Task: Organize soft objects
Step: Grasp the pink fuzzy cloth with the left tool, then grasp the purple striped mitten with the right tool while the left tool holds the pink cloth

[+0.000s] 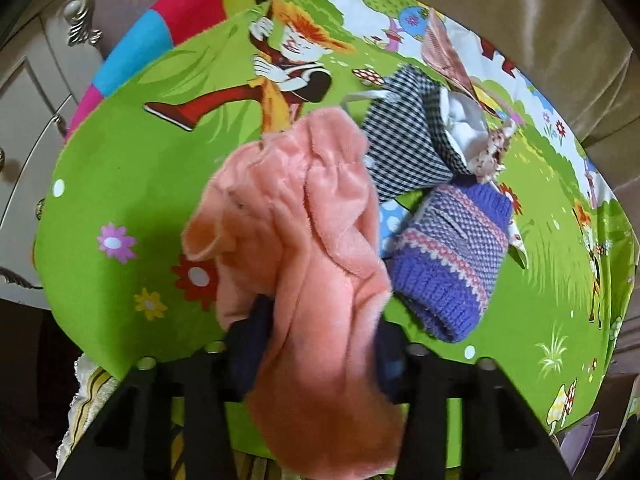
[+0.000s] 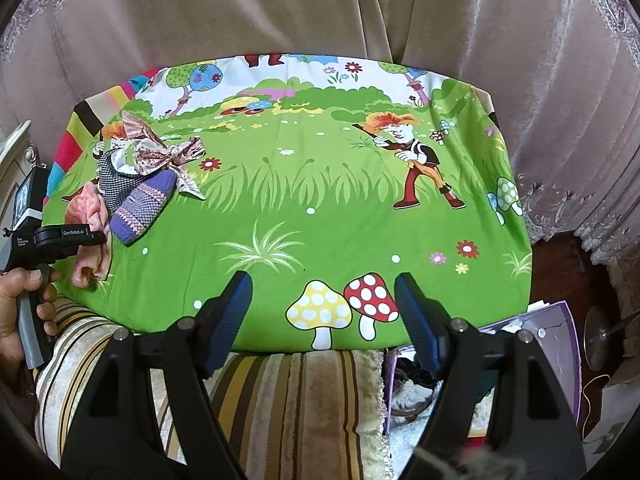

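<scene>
Left wrist view, nearest first: the left claw (image 1: 316, 340) is clamped on the pink fleece (image 1: 296, 240), its dark pads (image 1: 250, 344) pinching the cloth low down while the bulk of the garment runs up and away from the jaws along the line the claw points. So the fleece's long axis lies roughly in line with the fingers, not across them. Just past the fleece and to its right lies the purple knit (image 1: 452, 248), its ribbed end toward the claw; the two look to be touching or overlapping at the fleece's right edge, though I cannot tell which. Farther on, beyond the knit, is the checked cloth (image 1: 404, 148), and past that a floral scarf (image 1: 444, 44), all on the green sheet (image 1: 120, 152).

Right wrist view: the right claw (image 2: 323, 312) stands wide apart with nothing between its fingers, over the sheet's near edge by the printed mushrooms. The whole heap lies far off to its left, with the left claw (image 2: 102, 240) and the person's hand (image 2: 20, 312) beside it.

My judgement: the left hand is much the nearer to the pile and already has the fleece, so the coming move is its own, carrying the fleece clear of the knit.
</scene>
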`<act>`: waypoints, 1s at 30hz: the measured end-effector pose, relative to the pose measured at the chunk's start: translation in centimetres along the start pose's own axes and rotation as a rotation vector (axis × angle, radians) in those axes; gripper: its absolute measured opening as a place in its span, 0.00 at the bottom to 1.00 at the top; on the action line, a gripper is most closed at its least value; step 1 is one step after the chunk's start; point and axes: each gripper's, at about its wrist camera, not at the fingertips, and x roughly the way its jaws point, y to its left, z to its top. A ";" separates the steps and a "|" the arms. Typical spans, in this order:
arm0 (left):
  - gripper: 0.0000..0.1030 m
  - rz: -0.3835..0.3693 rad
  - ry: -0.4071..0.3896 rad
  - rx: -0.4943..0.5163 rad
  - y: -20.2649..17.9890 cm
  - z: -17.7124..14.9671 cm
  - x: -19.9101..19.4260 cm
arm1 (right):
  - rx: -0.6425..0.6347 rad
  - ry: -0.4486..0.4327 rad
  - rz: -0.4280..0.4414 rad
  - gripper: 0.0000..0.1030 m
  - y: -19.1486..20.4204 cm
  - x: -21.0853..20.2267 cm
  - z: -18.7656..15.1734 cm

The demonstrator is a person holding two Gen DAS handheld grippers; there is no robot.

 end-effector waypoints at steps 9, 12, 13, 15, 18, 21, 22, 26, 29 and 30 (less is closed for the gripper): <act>0.17 -0.105 -0.019 -0.087 3.2 -1.3 -1.9 | 0.002 0.028 0.083 0.75 1.4 0.6 0.8; 0.16 -0.127 -0.042 -0.113 4.1 -1.7 -2.9 | 0.001 0.046 0.130 0.75 2.6 1.1 1.5; 0.16 -0.135 -0.053 -0.123 4.5 -2.0 -3.4 | 0.001 0.051 0.148 0.75 3.1 1.3 1.8; 0.16 -0.161 -0.064 -0.137 5.1 -2.4 -3.9 | -0.003 0.062 0.181 0.76 4.2 1.8 2.4; 0.16 -0.185 -0.071 -0.154 5.6 -2.3 -3.8 | -0.017 0.086 0.228 0.79 6.3 2.9 3.2; 0.16 -0.195 -0.058 -0.165 5.9 -2.1 -3.2 | -0.020 0.131 0.269 0.80 8.5 4.9 4.0; 0.16 -0.196 -0.057 -0.166 5.9 -2.1 -3.1 | -0.025 0.149 0.278 0.80 9.3 5.6 4.3; 0.16 -0.206 -0.055 -0.162 5.8 -1.9 -2.9 | -0.021 0.231 0.315 0.80 12.6 9.5 5.8; 0.16 -0.212 -0.051 -0.161 5.9 -1.9 -2.8 | 0.025 0.302 0.340 0.80 14.8 12.7 6.7; 0.16 -0.215 -0.050 -0.162 6.0 -1.9 -2.7 | 0.038 0.324 0.348 0.80 15.6 13.7 6.9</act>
